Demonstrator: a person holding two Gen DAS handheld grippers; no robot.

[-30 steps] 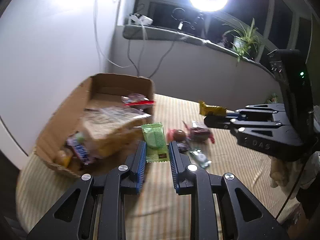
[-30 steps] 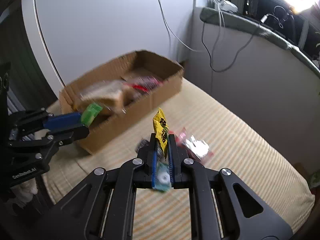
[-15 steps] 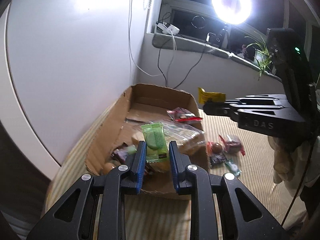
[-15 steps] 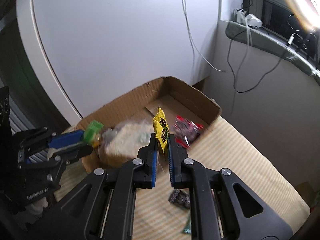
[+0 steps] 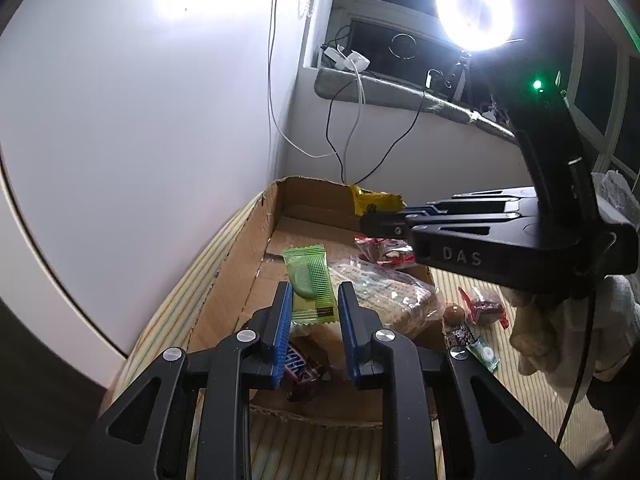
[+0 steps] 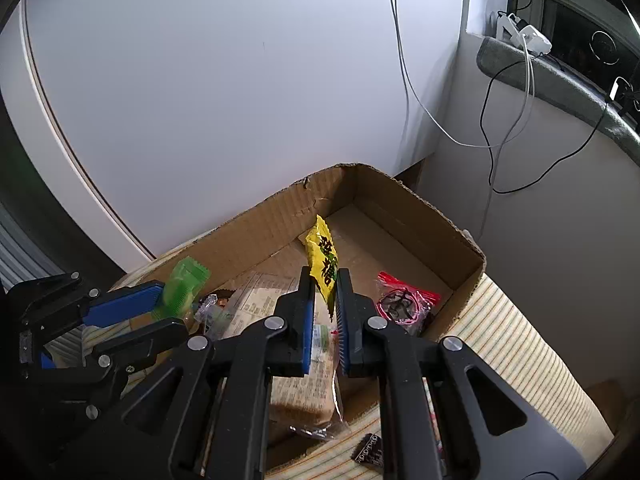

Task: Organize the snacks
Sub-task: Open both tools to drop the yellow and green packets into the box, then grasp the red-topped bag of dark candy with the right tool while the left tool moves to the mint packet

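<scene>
My left gripper (image 5: pixel 313 294) is shut on a green snack packet (image 5: pixel 310 280) and holds it above the near end of an open cardboard box (image 5: pixel 244 256). Over the box's far end my right gripper (image 6: pixel 324 280) is shut on a yellow snack packet (image 6: pixel 322 258). Seen from the left wrist, the right gripper (image 5: pixel 370 222) reaches in from the right with the yellow packet (image 5: pixel 374 202) sticking out of its tips. The right wrist view has the left gripper (image 6: pixel 158 298) at the left with the green packet (image 6: pixel 184 286). Inside the box lie a clear bread bag (image 5: pixel 384 294), a red-trimmed packet (image 6: pixel 404 300) and a Snickers bar (image 5: pixel 300 364).
The box sits on a striped mat (image 5: pixel 520 360) against a white wall. Several loose snacks lie on the mat right of the box: a round brown sweet (image 5: pixel 455 314), a red-wrapped one (image 5: pixel 484 306), a dark packet (image 5: pixel 460 334). Cables hang from a windowsill (image 5: pixel 400 90) under a bright ring light (image 5: pixel 474 12).
Both grippers have swung left from over the mat to above the box, each still gripping its packet. The loose snacks now lie off to the right.
</scene>
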